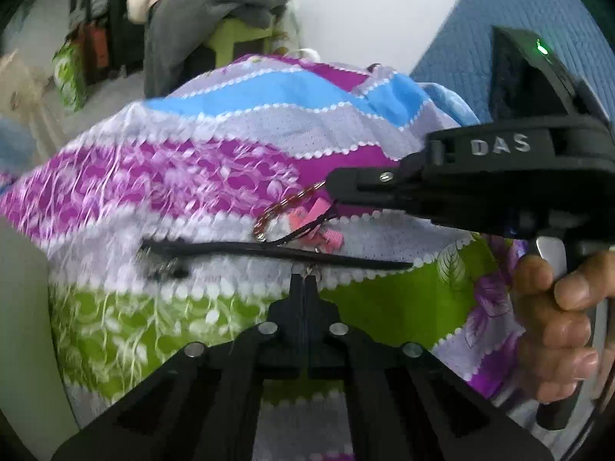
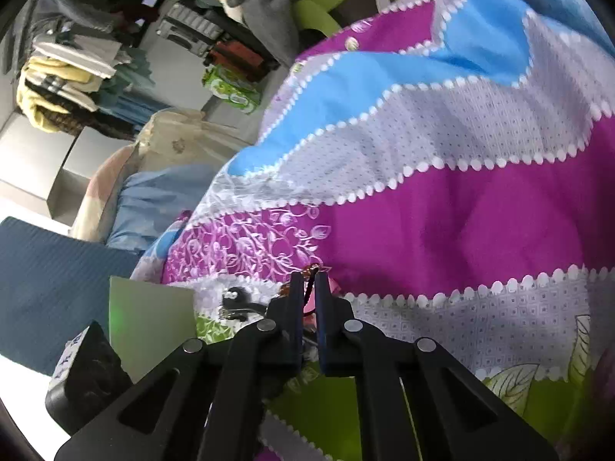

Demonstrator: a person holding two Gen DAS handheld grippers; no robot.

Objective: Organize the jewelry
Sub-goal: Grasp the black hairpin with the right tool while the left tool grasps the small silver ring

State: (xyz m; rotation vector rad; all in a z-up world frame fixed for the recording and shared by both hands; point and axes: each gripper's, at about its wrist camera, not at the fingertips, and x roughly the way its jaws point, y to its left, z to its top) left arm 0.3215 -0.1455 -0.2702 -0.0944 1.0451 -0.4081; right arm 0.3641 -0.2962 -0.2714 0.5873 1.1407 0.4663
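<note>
A black cord necklace lies stretched across the patterned bedspread. My left gripper is shut just under it, with the cord's small silver clasp pinched at its tips. My right gripper reaches in from the right and is shut on a red beaded chain, which hangs down and to the left from its tips. In the right wrist view my right gripper holds a dark red strand between nearly touching fingers. Small pink bows lie between the chain and the cord.
A hand grips the right tool's handle. A blurred dark metal piece lies left of the cord, and a black beaded piece lies beside a pale green card. Clothes piles and a blue mat border the bed.
</note>
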